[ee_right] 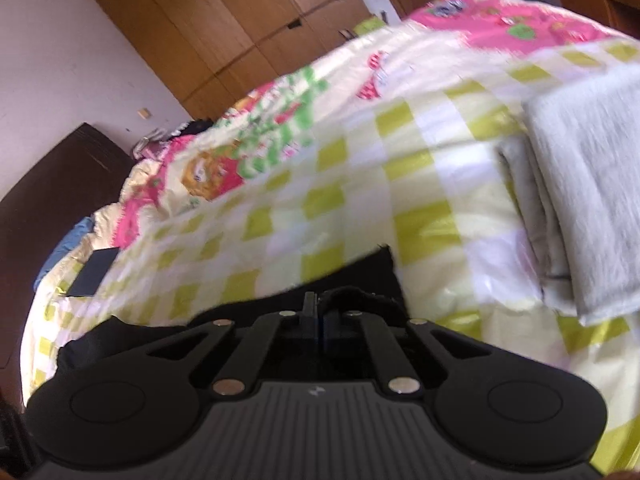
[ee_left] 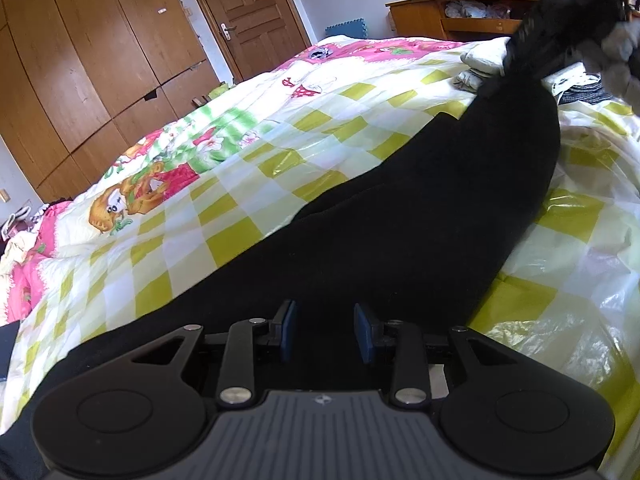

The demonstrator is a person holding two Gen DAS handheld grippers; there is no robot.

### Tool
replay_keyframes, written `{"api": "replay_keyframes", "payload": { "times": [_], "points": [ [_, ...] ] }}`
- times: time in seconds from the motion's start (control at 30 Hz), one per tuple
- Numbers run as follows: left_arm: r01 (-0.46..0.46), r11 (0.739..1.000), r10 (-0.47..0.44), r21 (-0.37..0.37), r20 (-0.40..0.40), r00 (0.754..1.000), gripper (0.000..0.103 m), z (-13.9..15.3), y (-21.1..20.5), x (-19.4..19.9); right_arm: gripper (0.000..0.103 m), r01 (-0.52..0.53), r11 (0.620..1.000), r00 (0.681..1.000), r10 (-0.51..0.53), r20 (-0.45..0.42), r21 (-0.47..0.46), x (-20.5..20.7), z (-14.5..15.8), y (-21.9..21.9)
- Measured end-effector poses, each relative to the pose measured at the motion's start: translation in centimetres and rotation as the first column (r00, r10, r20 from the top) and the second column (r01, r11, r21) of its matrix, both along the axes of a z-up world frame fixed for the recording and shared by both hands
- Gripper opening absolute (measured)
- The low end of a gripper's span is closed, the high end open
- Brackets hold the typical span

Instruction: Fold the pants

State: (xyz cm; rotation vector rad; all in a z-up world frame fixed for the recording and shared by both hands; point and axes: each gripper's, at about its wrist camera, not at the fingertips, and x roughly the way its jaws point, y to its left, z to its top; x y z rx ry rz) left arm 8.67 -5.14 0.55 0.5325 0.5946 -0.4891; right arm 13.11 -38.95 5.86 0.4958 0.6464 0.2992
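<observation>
Black pants: lay stretched along the bed, over a yellow-green and white checked quilt with pink cartoon panels; the far end was lifted off the quilt at upper right of the left wrist view, where it is blurred.

Left tool: jaws stood apart, blue pads exposed, black cloth lying between and below them; the pads did not press on it.

Right tool: jaws drawn together, clenched on an edge of the pants, whose black cloth bunched at the tips; the view is motion-blurred.

Markings: a small star-shaped emblem on the ribbed grey housing of each tool; no lettering could be read.

Folded pale grey cloth: stacked on the bed, right of the right tool.

Wooden wardrobe and panelled door: beyond the bed.

Wooden desk: past the bed's far corner, cluttered.
</observation>
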Motion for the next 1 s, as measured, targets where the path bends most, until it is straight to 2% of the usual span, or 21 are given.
{"api": "replay_keyframes", "payload": {
  "times": [0.1, 0.17, 0.23, 0.27, 0.3, 0.33, 0.37, 0.43, 0.53, 0.6, 0.63, 0.7, 0.77, 0.8, 0.83, 0.9, 1.0],
  "points": [
    [-0.027, 1.0, 0.027, -0.011, 0.015, 1.0, 0.047, 0.7, 0.9, 0.1, 0.003, -0.067, 0.998, 0.985, 0.064, 0.158, 0.011, 0.0, 3.8, 1.7],
    [-0.051, 0.999, 0.051, -0.016, 0.023, 0.998, 0.047, 1.0, 1.6, 0.3, 0.003, -0.056, 0.998, 0.982, 0.061, 0.18, -0.037, 1.1, 3.8, 2.3],
    [-0.071, 0.997, 0.071, -0.017, 0.023, 0.997, 0.047, 0.8, 2.1, 0.5, 0.004, -0.036, 0.995, 0.991, 0.048, 0.129, -0.089, 3.4, 1.1, 2.1],
    [-0.078, 0.997, 0.078, -0.011, 0.017, 0.997, 0.047, 0.5, 2.2, 0.6, 0.004, -0.019, 0.991, 0.997, 0.029, 0.066, -0.136, 4.8, -0.8, 1.8],
    [-0.084, 0.996, 0.084, -0.004, 0.008, 0.996, 0.047, 0.2, 2.2, 0.7, 0.005, 0.01, 0.985, 0.999, -0.018, -0.044, -0.171, 6.0, -3.2, 1.4],
    [-0.088, 0.996, 0.088, 0.002, -0.003, 0.996, 0.047, -0.1, 2.2, 0.8, 0.005, 0.018, 0.986, 0.991, -0.04, -0.128, -0.167, 6.7, -5.1, 0.8],
    [-0.087, 0.996, 0.087, 0.008, -0.012, 0.996, 0.047, -0.4, 2.1, 0.8, 0.007, 0.011, 0.987, 0.987, -0.038, -0.159, -0.163, 6.9, -6.3, 0.4],
    [-0.077, 0.997, 0.077, 0.011, -0.027, 0.997, 0.047, -1.0, 2.0, 0.6, 0.01, 0.047, 0.981, 0.987, -0.075, -0.145, -0.187, 6.5, -7.4, -0.4],
    [-0.06, 0.998, 0.061, 0.023, -0.039, 0.997, 0.047, -1.6, 1.7, 0.5, 0.01, 0.081, 0.995, 0.987, -0.089, -0.135, -0.065, 5.9, -6.9, -2.5],
    [-0.057, 0.998, 0.058, 0.017, -0.039, 0.998, 0.047, -1.6, 1.5, 0.6, 0.01, 0.044, 0.995, 0.992, -0.054, -0.113, -0.087, 5.6, -6.2, -2.5],
    [-0.052, 0.999, 0.052, 0.007, -0.04, 0.998, 0.047, -1.5, 1.4, 0.7, 0.018, 0.021, 0.994, 0.992, -0.034, -0.122, -0.111, 5.8, -6.1, -2.3],
    [-0.025, 1.0, 0.025, -0.002, -0.035, 0.999, 0.047, -1.2, 1.1, 1.0, 0.026, -0.009, 0.99, 0.99, -0.011, -0.14, -0.139, 6.5, -6.4, -1.7],
    [0.012, 1.0, -0.012, -0.001, -0.02, 1.0, 0.047, -0.9, 0.5, 1.5, 0.029, -0.018, 0.987, 0.988, -0.006, -0.152, -0.159, 7.1, -6.8, -1.1],
    [0.03, 1.0, -0.03, 0.0, -0.005, 1.0, 0.047, -0.7, 0.1, 1.8, 0.023, -0.014, 0.985, 0.987, -0.014, -0.158, -0.174, 7.2, -6.9, -0.7],
    [0.048, 0.999, -0.048, -0.001, 0.01, 0.999, 0.047, -0.5, -0.2, 2.1, 0.003, -0.008, 0.985, 0.987, -0.019, -0.159, -0.172, 7.0, -6.6, -0.5],
    [0.079, 0.997, -0.078, -0.01, 0.031, 0.996, 0.048, 0.1, -0.8, 2.7, 0.004, -0.021, 0.997, 0.993, 0.012, -0.118, -0.075, 5.8, -5.0, -0.4],
    [0.148, 0.989, -0.147, -0.015, 0.057, 0.988, 0.056, 0.9, -1.1, 3.6, 0.004, -0.064, 0.998, 0.998, 0.064, 0.011, -0.024, 3.7, -0.6, 0.0]
  ]
}}
